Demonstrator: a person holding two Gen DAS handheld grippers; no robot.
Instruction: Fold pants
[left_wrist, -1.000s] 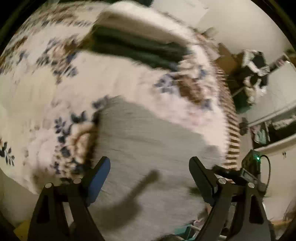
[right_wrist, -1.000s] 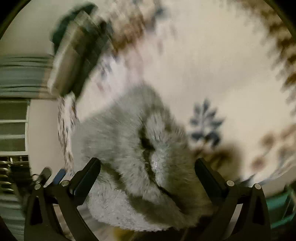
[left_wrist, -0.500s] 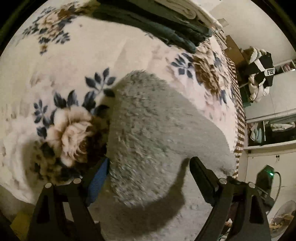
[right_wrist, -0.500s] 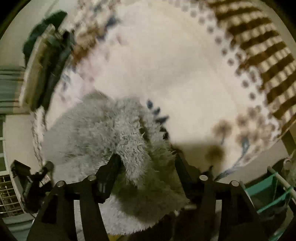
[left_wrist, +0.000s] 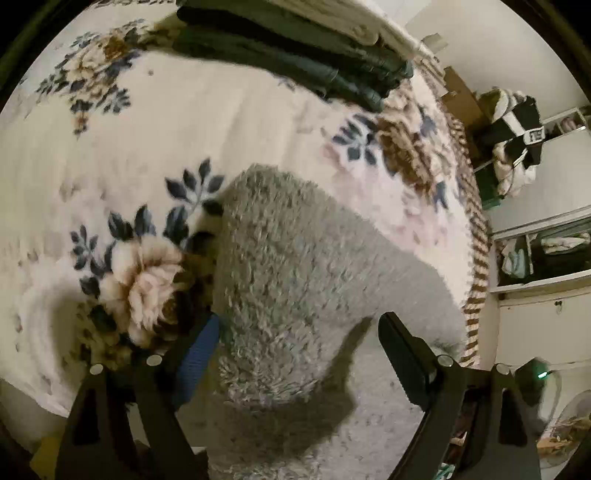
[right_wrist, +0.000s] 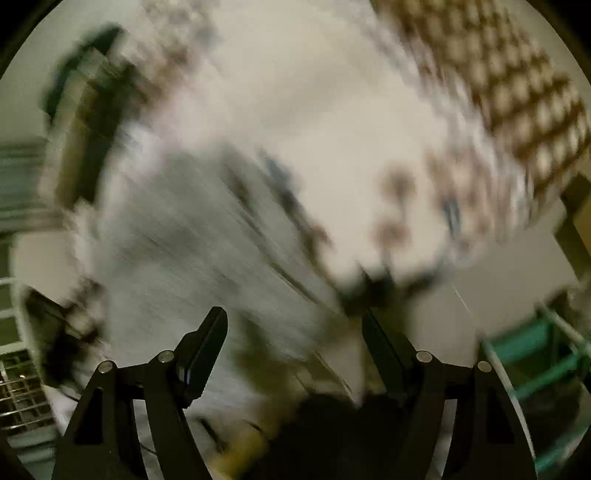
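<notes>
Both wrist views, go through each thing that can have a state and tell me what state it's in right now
Grey fluffy pants: lying on the bed, folded over, thick rounded edge near the camera.
Left gripper: open, jaws either side of the pants' fold.
Right gripper: open, nothing between the jaws; view motion-blurred.
Dark folded clothes: stacked at the far end of the bed.
Floral blanket: spread flat under the pants.

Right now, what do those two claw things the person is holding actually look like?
Both are black, angular plastic tools. The left claw has two tapering fingers on struts with triangular cut-outs, joined by small silver pins; its left finger wears a blue pad, the other looks plain black. The right claw has the same black frame and silver pins, with dark fingers. No cables, sleeves or printed markings show on either.
</notes>
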